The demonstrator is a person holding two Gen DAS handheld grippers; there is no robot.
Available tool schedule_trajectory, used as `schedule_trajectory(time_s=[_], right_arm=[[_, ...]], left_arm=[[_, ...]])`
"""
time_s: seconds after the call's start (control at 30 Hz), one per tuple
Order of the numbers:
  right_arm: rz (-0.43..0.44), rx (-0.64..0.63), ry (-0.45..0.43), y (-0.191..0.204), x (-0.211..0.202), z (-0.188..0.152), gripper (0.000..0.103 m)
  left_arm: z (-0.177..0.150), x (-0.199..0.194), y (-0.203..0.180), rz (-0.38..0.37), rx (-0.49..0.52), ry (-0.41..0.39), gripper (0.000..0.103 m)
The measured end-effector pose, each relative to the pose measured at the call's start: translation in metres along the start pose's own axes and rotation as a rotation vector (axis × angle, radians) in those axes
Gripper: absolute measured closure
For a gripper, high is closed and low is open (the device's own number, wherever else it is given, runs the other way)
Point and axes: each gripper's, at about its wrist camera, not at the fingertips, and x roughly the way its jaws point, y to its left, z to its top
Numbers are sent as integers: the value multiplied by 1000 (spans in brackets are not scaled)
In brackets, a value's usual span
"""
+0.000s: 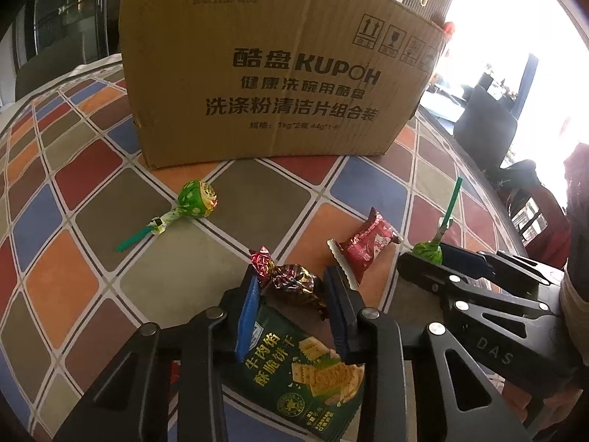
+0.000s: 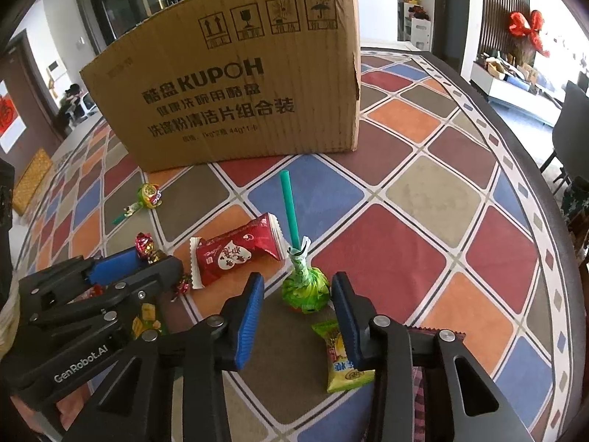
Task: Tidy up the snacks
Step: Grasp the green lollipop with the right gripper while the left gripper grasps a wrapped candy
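A cardboard box (image 1: 272, 70) stands at the back of the table, also in the right wrist view (image 2: 235, 84). My left gripper (image 1: 291, 294) is open around a foil-wrapped candy (image 1: 291, 281), above a green cracker packet (image 1: 305, 379). My right gripper (image 2: 298, 302) is open around the head of a green lollipop (image 2: 304, 289) whose stick points toward the box; it shows in the left wrist view (image 1: 429, 252) too. A red snack packet (image 2: 235, 252) lies between the grippers. Another green lollipop (image 1: 193, 200) lies nearer the box. A yellow-green packet (image 2: 342, 364) lies under my right finger.
The round table has a checked cloth (image 2: 423, 191) in several colours. Its edge curves off to the right (image 2: 545, 221). A dark chair (image 1: 482, 125) stands beyond the table. The left gripper shows at the left of the right wrist view (image 2: 147, 258).
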Motion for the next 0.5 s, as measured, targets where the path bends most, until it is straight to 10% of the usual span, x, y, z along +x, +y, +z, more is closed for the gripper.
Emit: schedule_trajectory(time_s=[0.5], right_arm=[[-4, -21, -34, 7, -12, -1, 75]], left_arm=[[2, -15, -5, 8, 11, -42, 74]])
